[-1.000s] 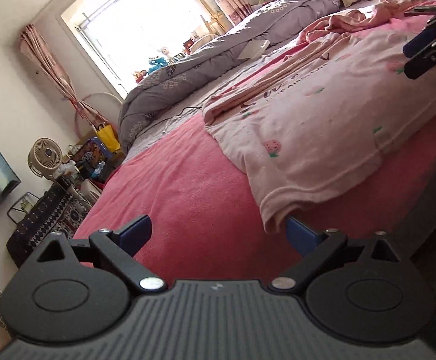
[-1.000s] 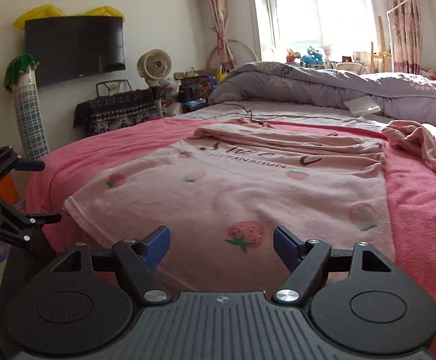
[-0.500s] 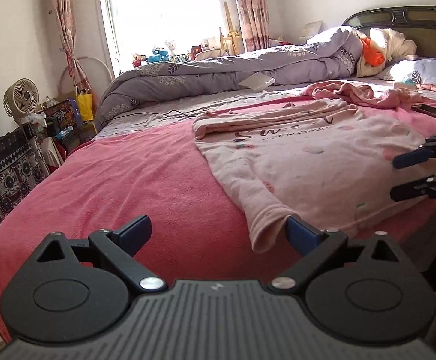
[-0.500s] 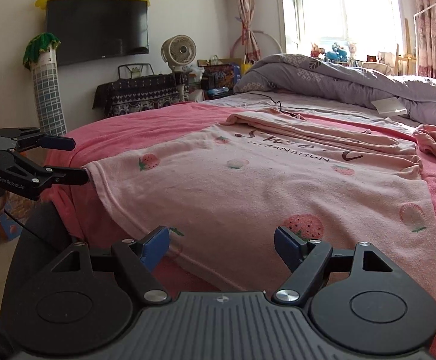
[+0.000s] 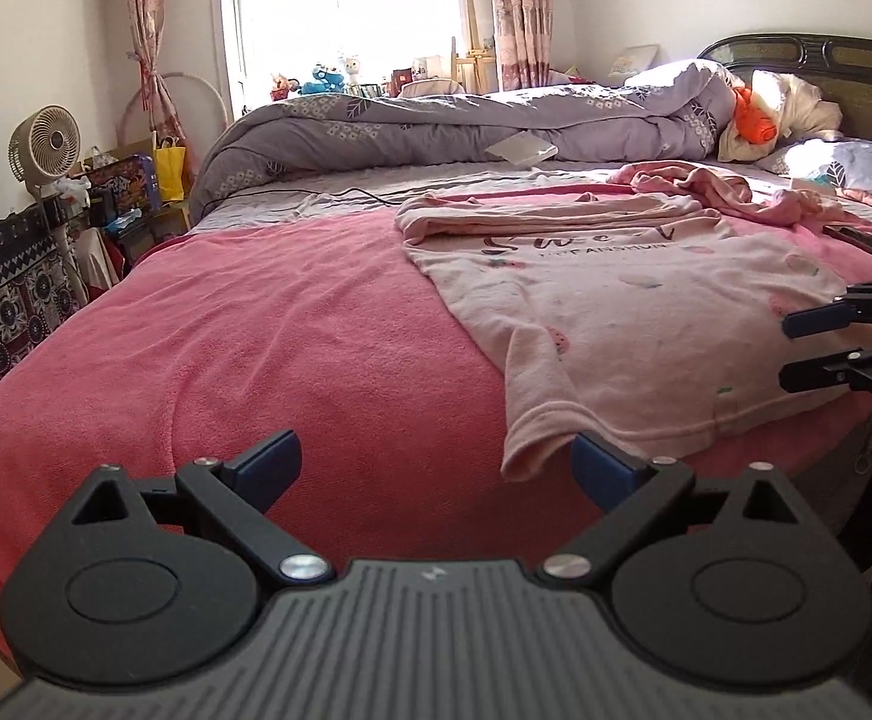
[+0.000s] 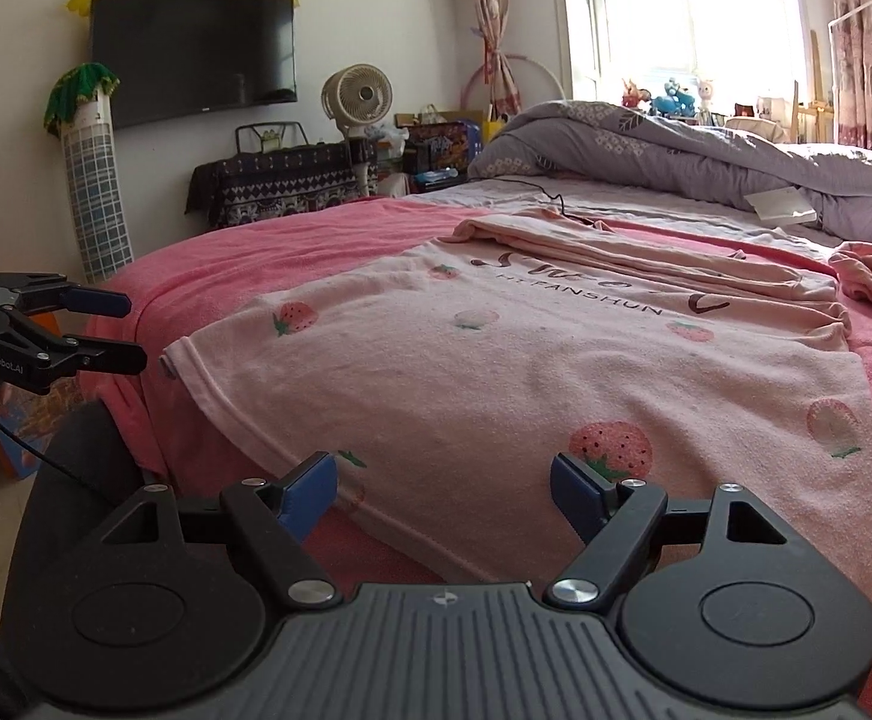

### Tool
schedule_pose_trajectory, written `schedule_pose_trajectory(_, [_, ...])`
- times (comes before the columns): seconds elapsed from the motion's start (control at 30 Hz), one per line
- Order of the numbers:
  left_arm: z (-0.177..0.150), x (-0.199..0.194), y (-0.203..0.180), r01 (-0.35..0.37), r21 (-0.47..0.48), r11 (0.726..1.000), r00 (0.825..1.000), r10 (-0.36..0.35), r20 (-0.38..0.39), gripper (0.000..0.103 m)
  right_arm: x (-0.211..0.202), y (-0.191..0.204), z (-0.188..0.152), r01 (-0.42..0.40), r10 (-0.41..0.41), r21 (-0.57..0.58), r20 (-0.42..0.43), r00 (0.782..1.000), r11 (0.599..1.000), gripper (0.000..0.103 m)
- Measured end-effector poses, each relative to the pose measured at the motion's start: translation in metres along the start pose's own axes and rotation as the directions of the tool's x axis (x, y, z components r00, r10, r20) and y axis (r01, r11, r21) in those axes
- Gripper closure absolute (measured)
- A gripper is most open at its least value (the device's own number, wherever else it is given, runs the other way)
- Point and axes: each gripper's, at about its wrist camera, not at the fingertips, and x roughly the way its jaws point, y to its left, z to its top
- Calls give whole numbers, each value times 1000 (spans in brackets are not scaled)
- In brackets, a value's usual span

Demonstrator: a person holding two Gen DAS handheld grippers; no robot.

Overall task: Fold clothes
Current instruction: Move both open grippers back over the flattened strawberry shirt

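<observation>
A pale pink strawberry-print shirt (image 5: 628,312) lies flat on the pink blanket (image 5: 267,330), its sleeves folded across the top; it also shows in the right wrist view (image 6: 526,360). My left gripper (image 5: 436,459) is open and empty, just short of the shirt's near left hem corner (image 5: 526,456). My right gripper (image 6: 445,489) is open and empty at the shirt's near hem. Each gripper shows in the other's view: the right (image 5: 796,348), the left (image 6: 129,330).
A crumpled pink garment (image 5: 718,186) lies behind the shirt. A purple duvet (image 5: 436,126) is heaped along the far side. A black remote (image 5: 868,243) lies at the right. A fan (image 6: 357,102), a covered cabinet (image 6: 279,180) and a wall TV (image 6: 195,54) stand beyond the bed.
The left wrist view has levelled from a strong tilt and backed off a little. The right gripper has shifted left along the hem. Both stay open.
</observation>
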Motion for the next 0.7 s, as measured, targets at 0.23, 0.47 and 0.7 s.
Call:
schedule_pose_trajectory(0.23, [-1,19,1,-55,-23,998,997,53,-51,5,2,1,1,0,0,-6,-6,1000,1000,23])
schedule_pose_trajectory(0.47, [2,31,-14,-34,-20,999,999,33,-39,5,3,2,1,2,-2,-6,-8,1000,1000,22])
schedule_pose_trajectory(0.7, [16,37,-29,-58,-115,992,998,61,24,5,3,3,3,2,-2,0,2,1000,1000,22])
